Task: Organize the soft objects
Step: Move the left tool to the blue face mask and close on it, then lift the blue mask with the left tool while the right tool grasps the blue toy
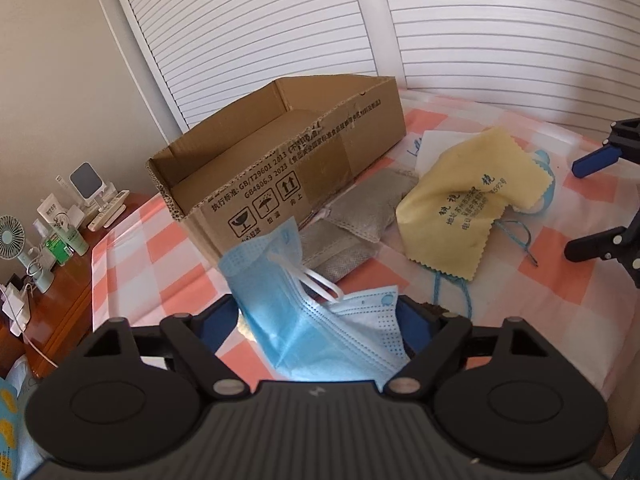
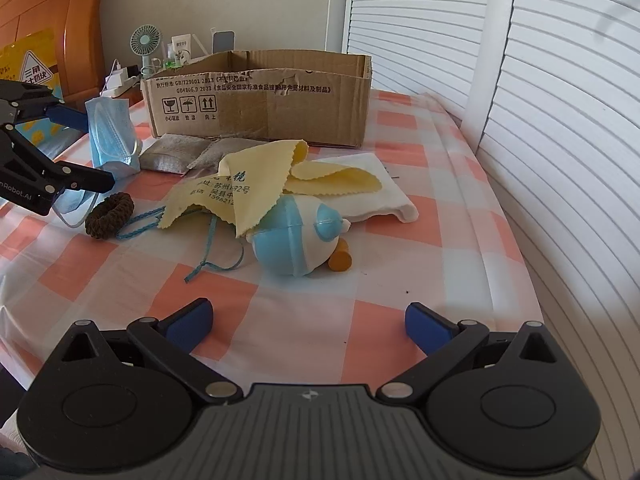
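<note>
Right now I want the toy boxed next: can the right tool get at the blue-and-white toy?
Probably yes: the right tool is open, facing the toy across bare tablecloth; the yellow cloth drapes its top.

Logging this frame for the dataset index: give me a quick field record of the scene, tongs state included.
left tongs: shut on blue face mask, held above the bed
right tongs: open, holding nothing
cardboard box: open top, interior seen looks empty
yellow cloth: draped partly over blue-white toy
grey pouches: beside box front
hair tie: on checked sheet
</note>
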The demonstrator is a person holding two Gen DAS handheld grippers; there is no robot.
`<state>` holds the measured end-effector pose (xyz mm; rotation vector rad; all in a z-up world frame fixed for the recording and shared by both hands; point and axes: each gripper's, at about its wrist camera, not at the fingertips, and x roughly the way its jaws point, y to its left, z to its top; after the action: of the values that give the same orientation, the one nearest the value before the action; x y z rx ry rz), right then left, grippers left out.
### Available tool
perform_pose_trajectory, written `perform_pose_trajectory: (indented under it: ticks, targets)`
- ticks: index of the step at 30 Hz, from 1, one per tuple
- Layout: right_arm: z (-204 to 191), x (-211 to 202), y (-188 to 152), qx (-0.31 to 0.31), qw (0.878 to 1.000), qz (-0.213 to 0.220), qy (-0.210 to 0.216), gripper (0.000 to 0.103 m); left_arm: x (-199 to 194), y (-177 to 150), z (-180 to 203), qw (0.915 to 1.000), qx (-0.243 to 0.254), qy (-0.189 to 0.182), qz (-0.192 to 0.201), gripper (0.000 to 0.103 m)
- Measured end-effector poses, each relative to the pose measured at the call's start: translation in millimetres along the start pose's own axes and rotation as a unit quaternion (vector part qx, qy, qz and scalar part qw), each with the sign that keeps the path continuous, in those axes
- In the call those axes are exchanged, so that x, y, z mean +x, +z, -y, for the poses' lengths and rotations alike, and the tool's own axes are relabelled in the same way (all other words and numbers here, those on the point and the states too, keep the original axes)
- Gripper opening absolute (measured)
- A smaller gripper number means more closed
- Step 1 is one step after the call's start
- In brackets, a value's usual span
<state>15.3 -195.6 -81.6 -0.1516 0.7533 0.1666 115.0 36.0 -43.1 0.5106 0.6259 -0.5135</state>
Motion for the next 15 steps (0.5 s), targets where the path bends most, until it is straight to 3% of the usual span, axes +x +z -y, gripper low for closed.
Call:
perform_pose_trajectory:
  ticks: [7,12,15]
  targets:
    - [-0.8,0.3,1.7,-0.007,1.000,-0.002,0.005,0.103,-0.7,0.3,-3.8,0.9997,-0.023,-0.010,0.001,0.042]
    - [-3.2,-1.8,2.5,-0.021,1.000,0.006,0.011,0.103,-6.4,-0.9,-7.6,0.9991,-0.041,-0.011,0.003,0.038]
    - [-5.0,-3.1,5.2,-0.036,0.999,0.019,0.002,0.097,-8.0,-1.1,-8.8,0.9989,-0.045,-0.013,0.001,0.038]
